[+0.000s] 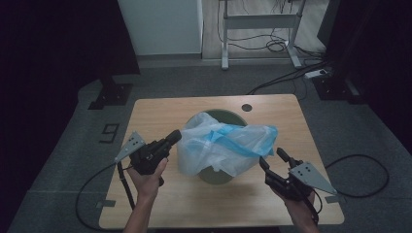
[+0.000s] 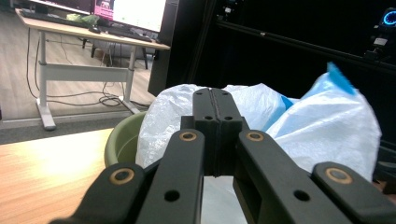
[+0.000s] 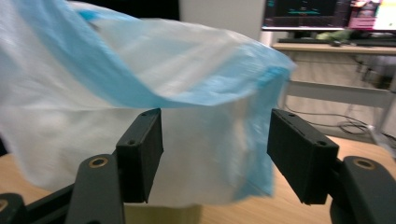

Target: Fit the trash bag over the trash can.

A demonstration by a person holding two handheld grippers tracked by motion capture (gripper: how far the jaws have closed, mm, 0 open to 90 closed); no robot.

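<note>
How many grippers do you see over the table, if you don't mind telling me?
2. The left gripper is at the plastic bag's left side; the right gripper is by its lower right corner.

Wooden table (image 1: 160,109) at centre frame, with a dark round hole (image 1: 247,107) near its far edge. Grey carpet (image 1: 68,145) around it. White desk frame (image 1: 260,22) and tangled cables (image 1: 277,46) at the top. Lit monitor (image 2: 137,11) upper left in the left gripper view.
</note>
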